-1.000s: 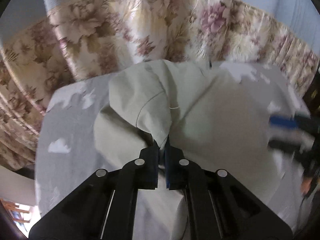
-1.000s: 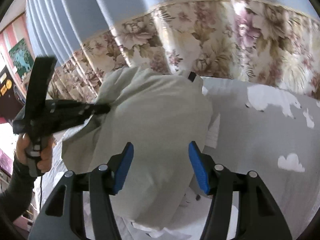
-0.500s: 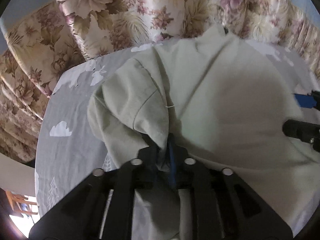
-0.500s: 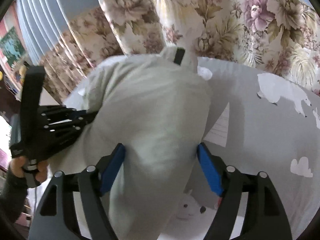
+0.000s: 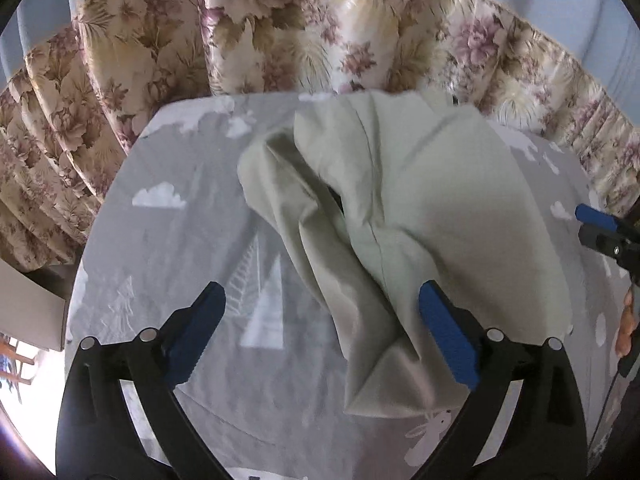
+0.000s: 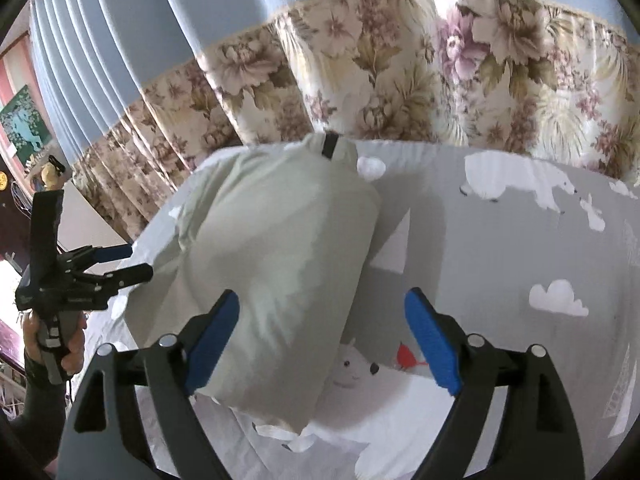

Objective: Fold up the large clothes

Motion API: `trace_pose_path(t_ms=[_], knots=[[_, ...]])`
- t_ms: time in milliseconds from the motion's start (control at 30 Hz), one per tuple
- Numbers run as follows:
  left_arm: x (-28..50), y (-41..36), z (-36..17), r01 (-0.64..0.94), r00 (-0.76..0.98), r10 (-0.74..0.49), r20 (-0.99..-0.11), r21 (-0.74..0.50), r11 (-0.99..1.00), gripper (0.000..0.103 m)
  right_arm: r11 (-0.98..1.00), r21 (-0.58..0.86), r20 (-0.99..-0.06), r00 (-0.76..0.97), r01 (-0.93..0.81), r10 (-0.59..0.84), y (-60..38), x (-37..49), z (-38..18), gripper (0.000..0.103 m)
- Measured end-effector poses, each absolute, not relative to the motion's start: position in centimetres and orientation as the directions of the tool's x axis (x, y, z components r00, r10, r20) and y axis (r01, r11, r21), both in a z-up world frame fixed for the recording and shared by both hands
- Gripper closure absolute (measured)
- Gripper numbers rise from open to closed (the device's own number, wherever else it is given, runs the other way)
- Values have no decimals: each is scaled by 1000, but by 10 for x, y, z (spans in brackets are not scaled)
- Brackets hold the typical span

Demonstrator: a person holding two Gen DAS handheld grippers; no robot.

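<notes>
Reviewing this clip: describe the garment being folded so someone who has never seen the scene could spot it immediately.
Find the grey bedsheet printed with white clouds and polar bears, spread in front of the floral curtain. The garment is the one large pale cream-green cloth heaped on that sheet, between the open left gripper and open right gripper. It is plain, unlike the patterned fabrics, with a small black tab at its far end.

Bare grey sheet right of garment, floral curtain bounding far edge
</notes>
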State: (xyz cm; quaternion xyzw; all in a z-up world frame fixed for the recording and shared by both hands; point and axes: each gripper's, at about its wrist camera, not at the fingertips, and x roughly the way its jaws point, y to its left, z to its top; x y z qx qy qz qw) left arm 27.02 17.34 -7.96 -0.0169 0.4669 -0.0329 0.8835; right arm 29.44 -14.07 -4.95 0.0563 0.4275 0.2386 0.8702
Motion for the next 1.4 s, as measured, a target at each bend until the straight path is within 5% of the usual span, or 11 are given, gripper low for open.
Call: trace_pose_path(t_ms=[767,900,1000,1400], knots=[[288,148,-147,30,494,-343,-799,-379,925,3,903,242,-730,546,-354,410,-116,292,-63,18],[288,123,-144,106,528,-287,-799,-273,956,3,900,263,-737,530,-347,419,-118,298,-70,18],[285,111,-136,182,540,-270,-797,-203,962,18,884,326,-732,502,-335,460,-124,303,-76,18],[285,106,-123,274,551,-197,-811,-47,961,38,766,546,-702,315,-338,639,-110,343,-134,17]])
